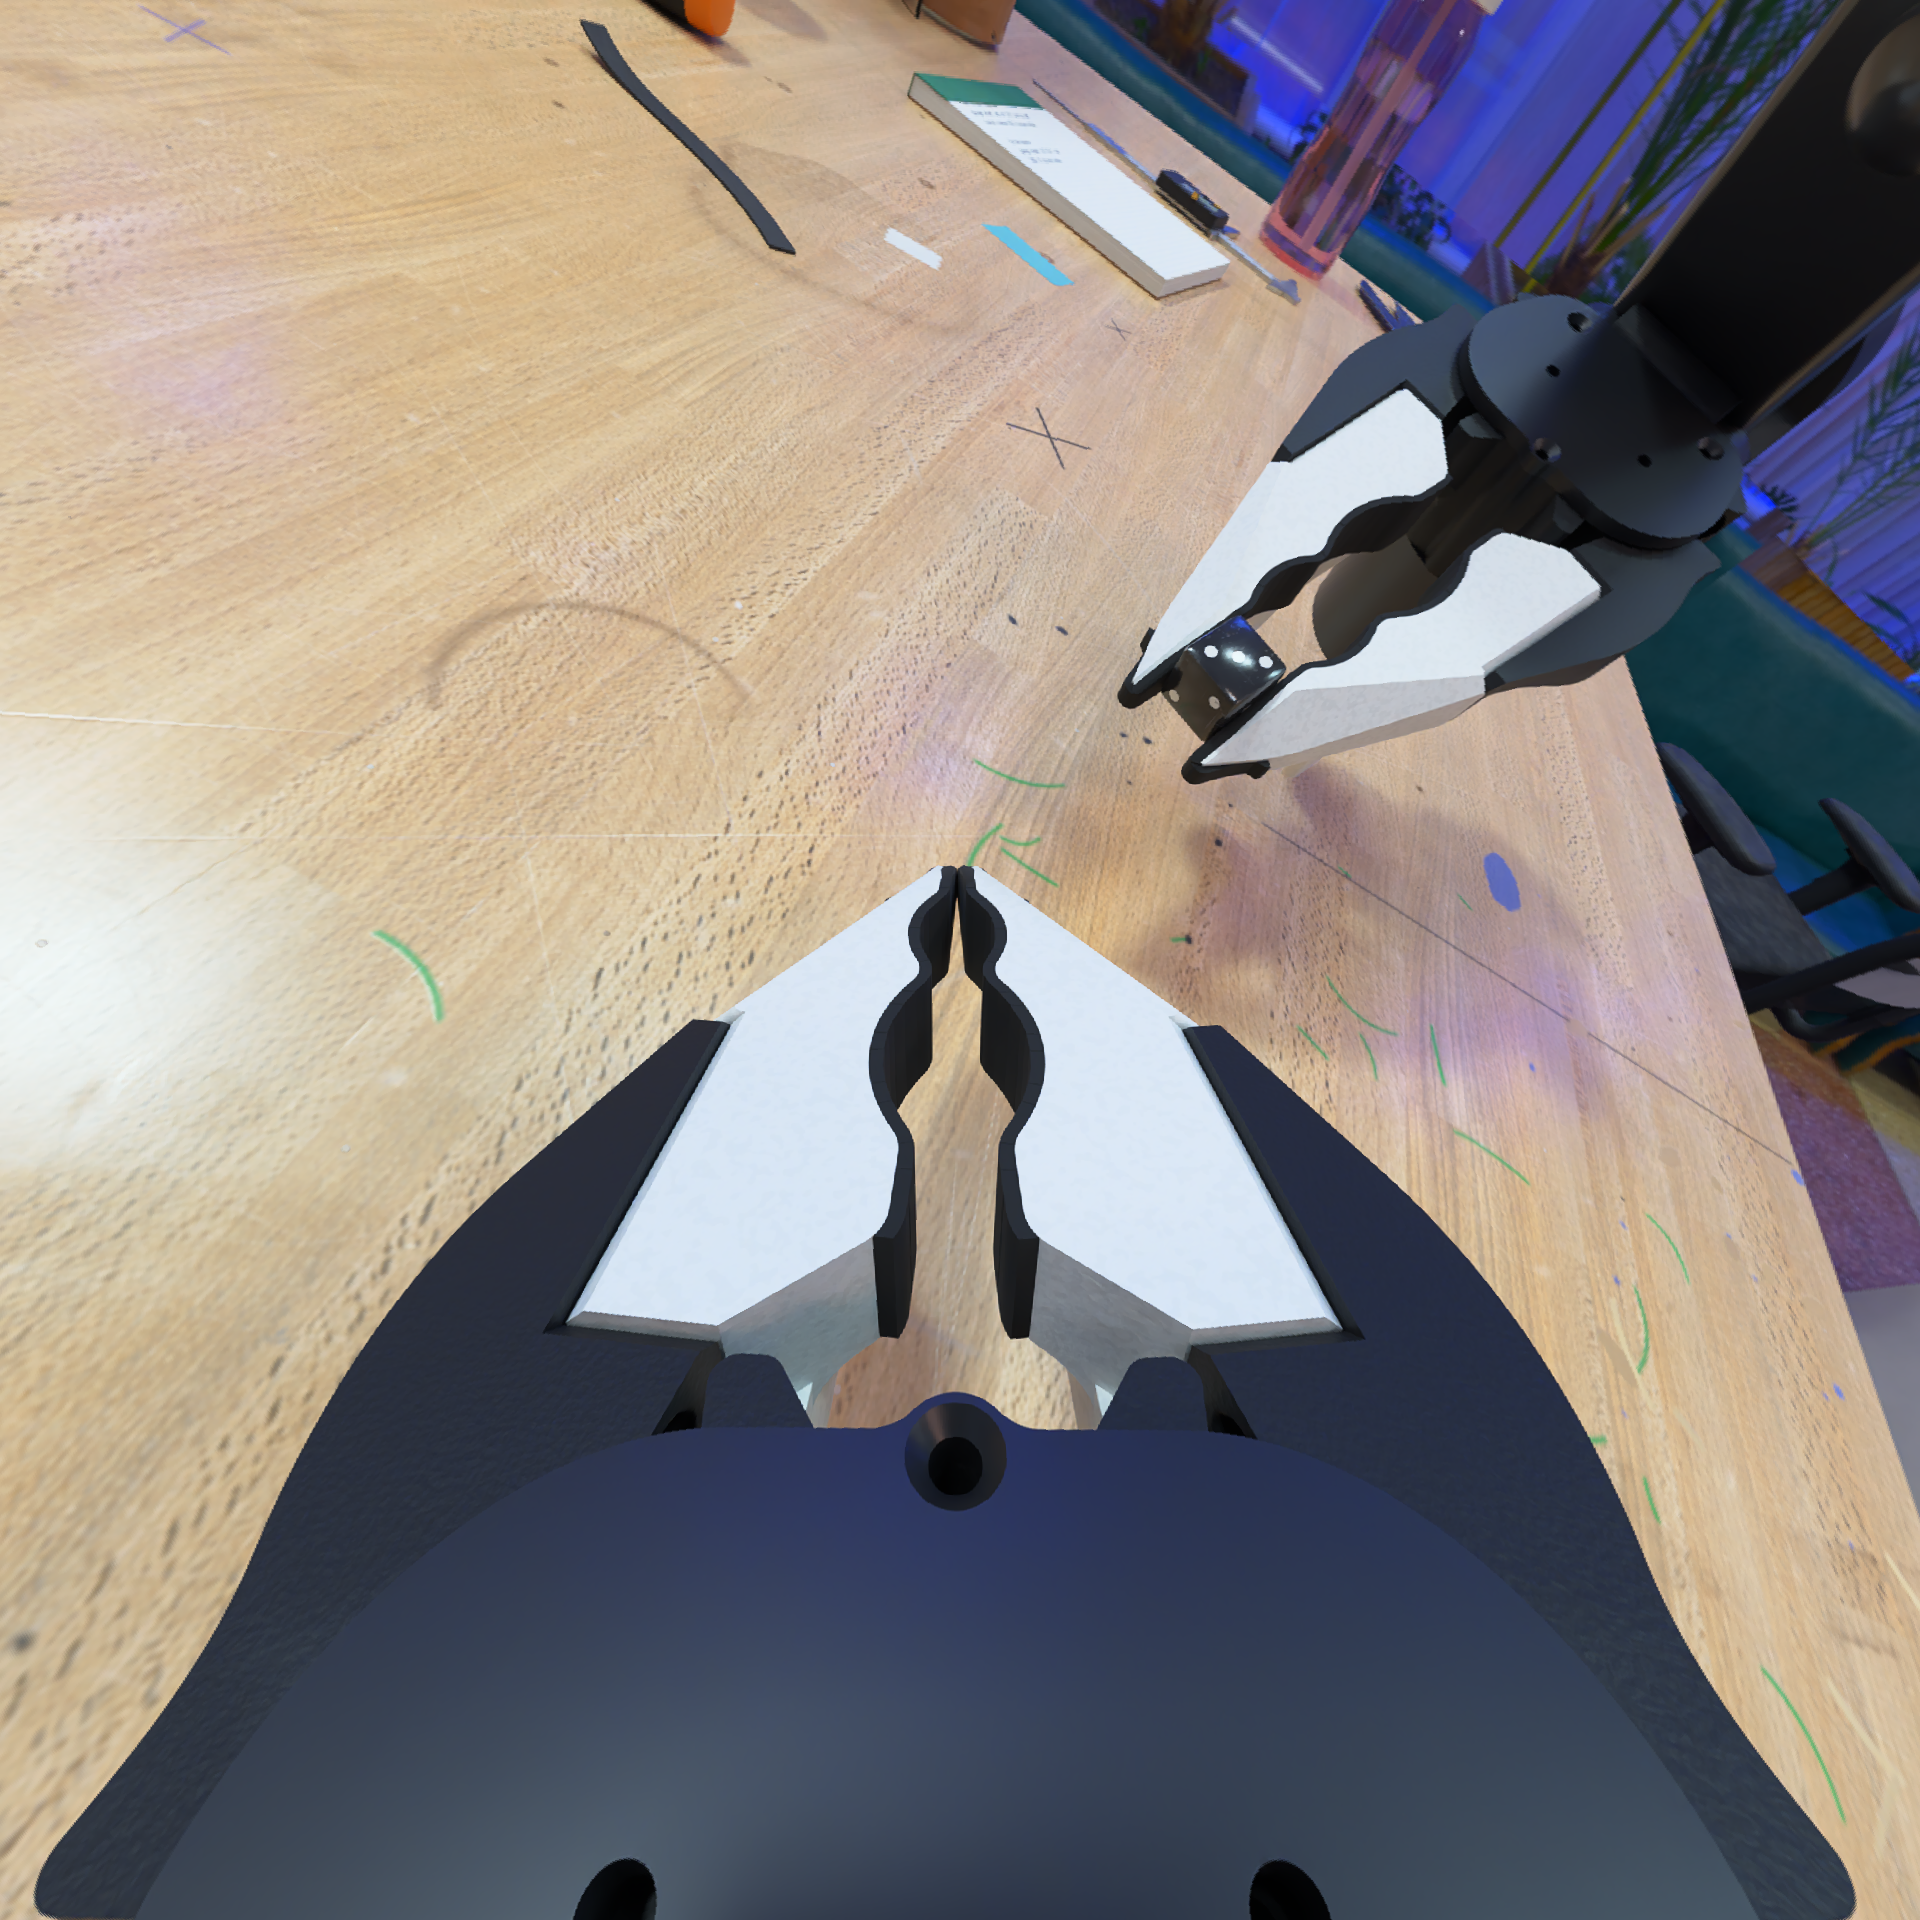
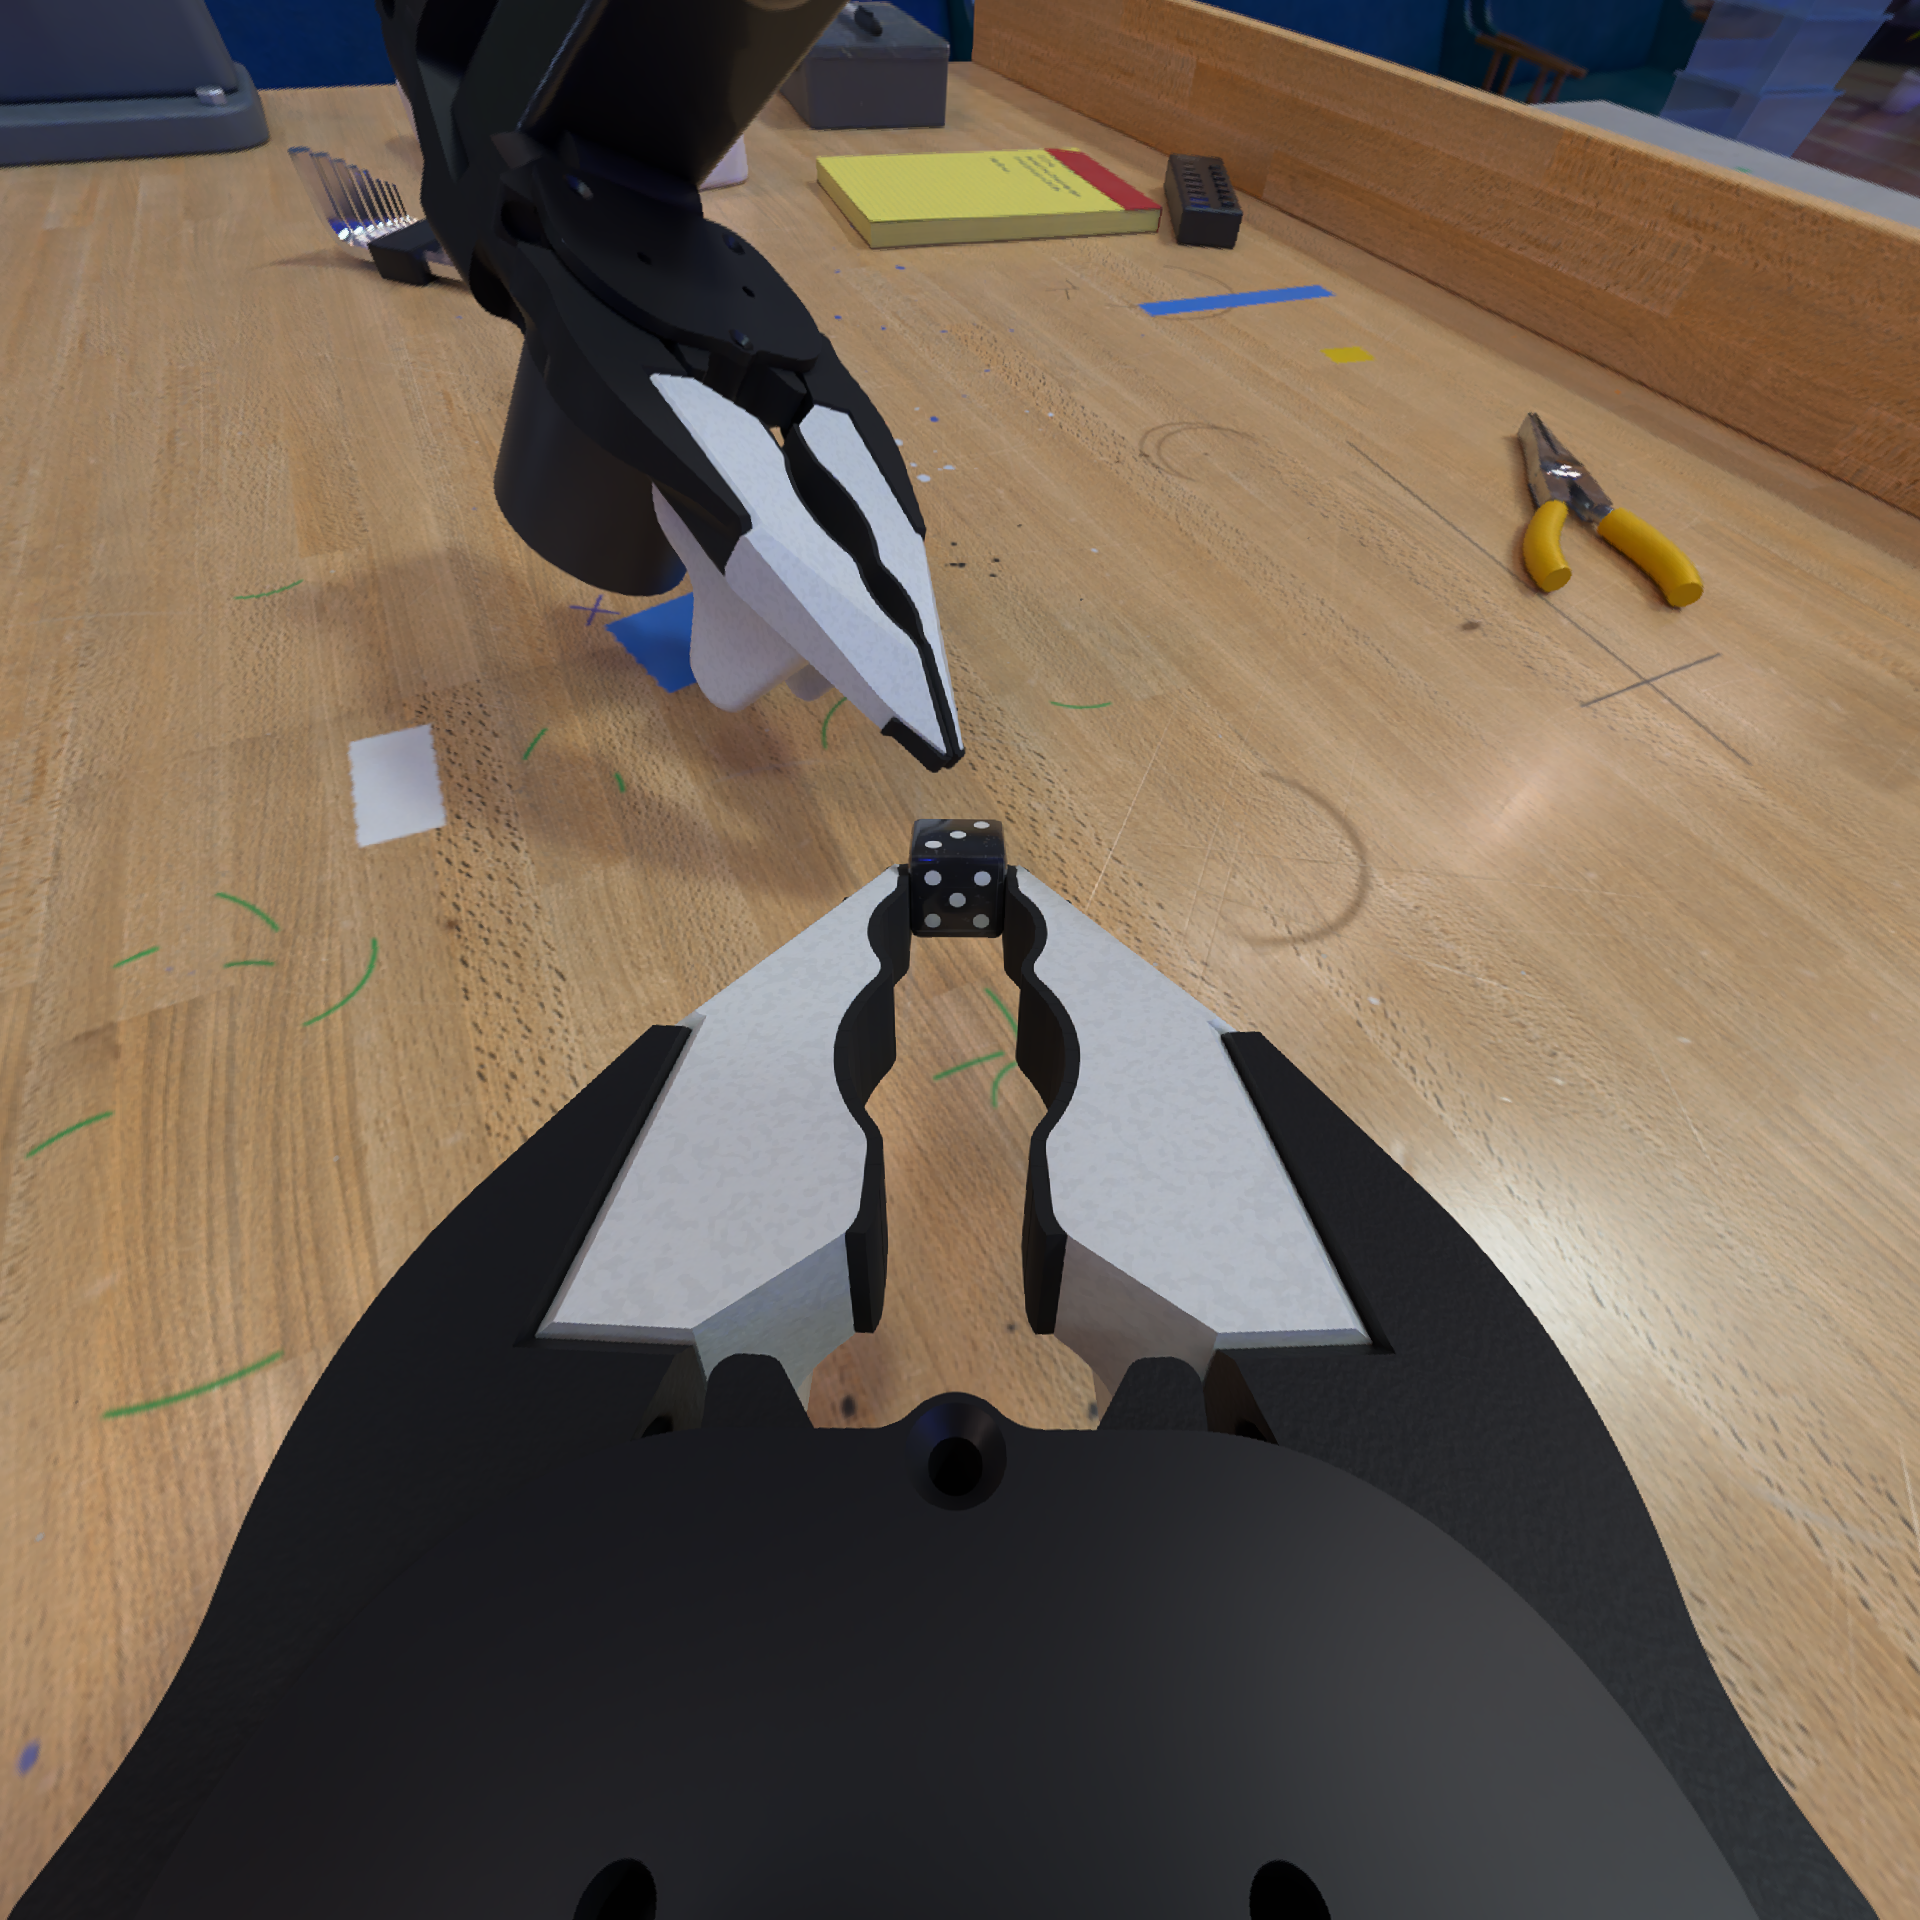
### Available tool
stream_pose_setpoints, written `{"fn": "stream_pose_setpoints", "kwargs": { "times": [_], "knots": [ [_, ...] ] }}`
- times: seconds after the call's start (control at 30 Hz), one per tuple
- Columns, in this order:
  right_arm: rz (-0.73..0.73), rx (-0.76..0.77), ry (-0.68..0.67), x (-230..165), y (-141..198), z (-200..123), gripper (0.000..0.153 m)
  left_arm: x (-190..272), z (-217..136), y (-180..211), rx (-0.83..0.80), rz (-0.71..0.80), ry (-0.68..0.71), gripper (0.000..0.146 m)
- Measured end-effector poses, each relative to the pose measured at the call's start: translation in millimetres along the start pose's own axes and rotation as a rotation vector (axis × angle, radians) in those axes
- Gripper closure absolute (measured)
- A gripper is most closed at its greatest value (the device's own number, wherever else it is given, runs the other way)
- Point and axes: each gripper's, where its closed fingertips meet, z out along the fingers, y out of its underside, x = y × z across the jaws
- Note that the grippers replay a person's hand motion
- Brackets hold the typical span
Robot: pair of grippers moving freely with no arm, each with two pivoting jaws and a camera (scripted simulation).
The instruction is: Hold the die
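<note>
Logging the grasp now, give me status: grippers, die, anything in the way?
Right gripper shut on black die at the tips. Left gripper shut, empty, close by. Nothing obstructing on the workbench.

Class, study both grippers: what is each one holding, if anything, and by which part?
The right gripper holds the black die by two opposite side faces, pinched at its fingertips. The left gripper is shut on nothing.

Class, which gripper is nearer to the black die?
Right. The right gripper has its jaws shut on the black die, touching it. The left gripper, jaws shut and empty, hangs just beyond the die without touching it.
</note>
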Motion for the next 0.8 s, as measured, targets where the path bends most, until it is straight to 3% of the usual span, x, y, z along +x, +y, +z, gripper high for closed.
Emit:
{"fn": "stream_pose_setpoints", "kwargs": {
  "times": [0.23,0.8],
  "knots": [
    [0.033,-0.009,-0.006,1.4,2.7,1.7,0.136,2.0,-9.1,-6.8,0.055,-0.048,0.052,0.144],
    [0.046,-0.016,0.006,5.6,4.8,1.0,0.136,0.4,-2.8,0.3,0.006,-0.019,0.024,0.135]
  ]
}}
